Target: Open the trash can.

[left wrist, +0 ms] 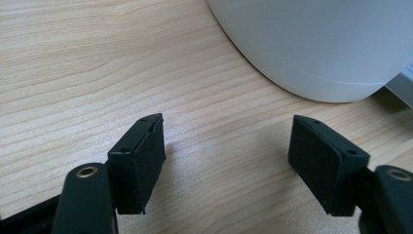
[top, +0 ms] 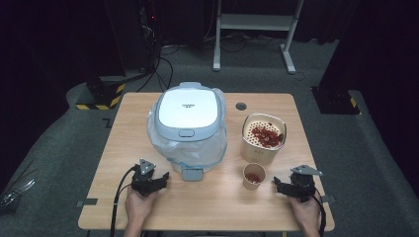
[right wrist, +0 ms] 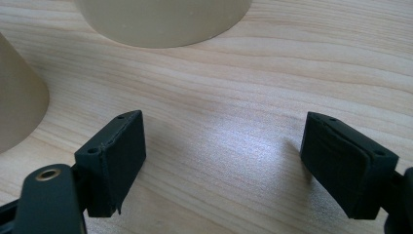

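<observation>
Left gripper (top: 159,177) rested wide, empty, just short of rice cooker (top: 188,114). Small cup (top: 254,176) of red bits stood beside right gripper (top: 279,184), also wide, empty. Start position, likely; next: reach, grasp cup.

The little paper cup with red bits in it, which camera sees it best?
The high view: the little paper cup stands whole there, red pieces showing inside, beside the right gripper. The right gripper view catches just its tan side at the left edge. The left gripper view looks elsewhere.
</observation>
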`<state>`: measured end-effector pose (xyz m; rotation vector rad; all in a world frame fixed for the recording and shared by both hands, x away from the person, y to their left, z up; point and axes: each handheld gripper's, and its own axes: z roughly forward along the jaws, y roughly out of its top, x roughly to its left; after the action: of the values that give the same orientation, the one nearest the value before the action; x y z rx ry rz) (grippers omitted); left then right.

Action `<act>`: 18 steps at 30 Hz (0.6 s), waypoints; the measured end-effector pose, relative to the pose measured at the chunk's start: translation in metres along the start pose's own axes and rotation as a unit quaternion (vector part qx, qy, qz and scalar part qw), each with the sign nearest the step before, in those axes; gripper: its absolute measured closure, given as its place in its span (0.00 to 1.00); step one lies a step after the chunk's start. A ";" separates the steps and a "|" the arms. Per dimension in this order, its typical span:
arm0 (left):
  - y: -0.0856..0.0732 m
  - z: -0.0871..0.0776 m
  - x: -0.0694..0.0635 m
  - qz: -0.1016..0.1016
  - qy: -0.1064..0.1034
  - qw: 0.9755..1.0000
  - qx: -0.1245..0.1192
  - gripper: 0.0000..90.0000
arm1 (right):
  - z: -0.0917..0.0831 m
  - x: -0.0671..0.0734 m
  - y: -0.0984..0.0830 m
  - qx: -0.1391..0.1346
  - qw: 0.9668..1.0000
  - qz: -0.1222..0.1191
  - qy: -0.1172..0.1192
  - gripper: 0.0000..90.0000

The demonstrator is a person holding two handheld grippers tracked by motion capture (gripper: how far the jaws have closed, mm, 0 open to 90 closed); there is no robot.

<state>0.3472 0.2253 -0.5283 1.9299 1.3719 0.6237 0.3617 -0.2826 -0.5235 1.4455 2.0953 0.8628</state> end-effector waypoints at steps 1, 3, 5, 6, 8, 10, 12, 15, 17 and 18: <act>0.000 0.000 0.000 -0.001 -0.001 1.000 0.000 0.32 | 0.000 0.000 0.000 0.000 1.000 0.000 0.000 0.19; 0.000 0.000 0.000 -0.001 -0.001 1.000 0.000 0.32 | 0.000 0.000 0.000 0.000 1.000 0.001 -0.001 0.19; 0.000 0.000 0.000 0.000 0.000 1.000 0.000 0.32 | 0.000 0.000 0.000 -0.001 1.000 0.001 -0.001 0.19; 0.000 0.000 0.000 -0.001 0.001 1.000 0.000 0.32 | 0.000 0.000 0.000 -0.001 1.000 0.003 -0.003 0.20; 0.000 0.000 0.000 -0.002 0.000 1.000 0.000 0.32 | 0.000 0.000 0.000 -0.002 1.000 0.003 -0.003 0.20; 0.000 -0.001 0.000 0.001 -0.001 1.000 0.002 0.32 | 0.000 0.000 0.000 -0.002 1.000 0.003 -0.004 0.20; 0.000 -0.001 0.000 0.002 -0.002 1.000 0.001 0.34 | 0.000 0.000 0.000 -0.002 1.000 0.003 -0.004 0.20; -0.001 -0.003 0.000 0.006 -0.009 1.000 -0.006 0.36 | 0.000 0.000 0.000 -0.002 1.000 0.003 -0.004 0.20; -0.001 -0.003 -0.001 0.009 -0.009 1.000 -0.009 0.36 | 0.000 0.000 0.000 -0.002 1.000 0.003 -0.004 0.20; -0.001 -0.005 0.000 0.009 -0.012 1.000 -0.010 0.36 | 0.000 0.000 0.000 -0.002 1.000 0.003 -0.004 0.20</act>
<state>0.3433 0.2263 -0.5258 1.9294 1.3297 0.6199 0.3615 -0.2824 -0.5236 1.4526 2.0836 0.8623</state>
